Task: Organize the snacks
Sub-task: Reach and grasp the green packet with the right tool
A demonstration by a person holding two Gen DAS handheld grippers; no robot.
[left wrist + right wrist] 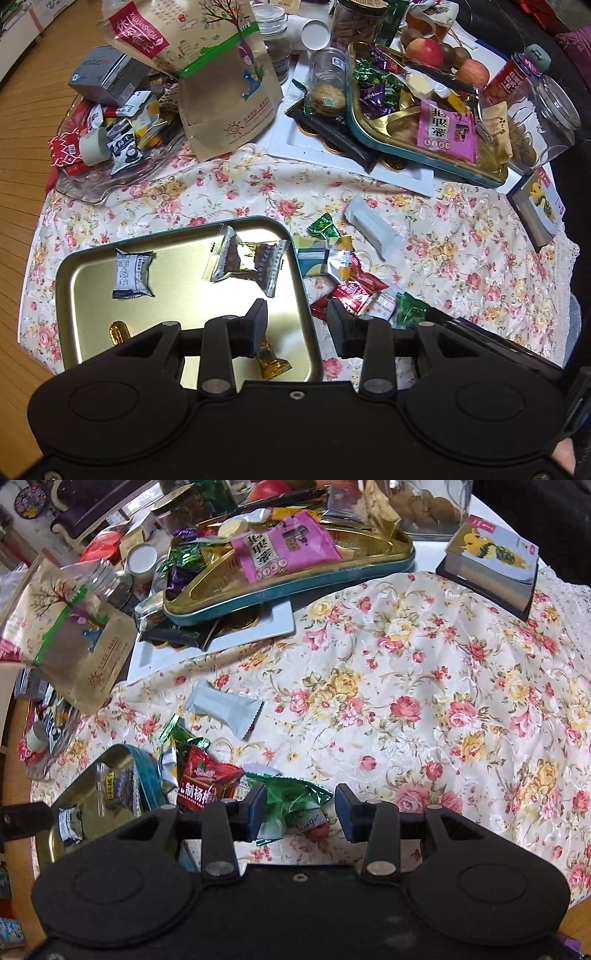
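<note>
Two grippers point down over the floral tablecloth (pixel 424 686), jaws spread and empty: the right gripper (pixel 300 812) straddles a crinkled green foil candy wrapper (pixel 291 797), the left gripper (pixel 297 325) straddles the shallow gold metal tin's (pixel 92 280) right rim

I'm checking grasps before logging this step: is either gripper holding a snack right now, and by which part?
Nothing is held. The left gripper hangs open over the tin tray's edge. The right gripper is open above the green candy wrapper, its pads not pressing it.
</note>
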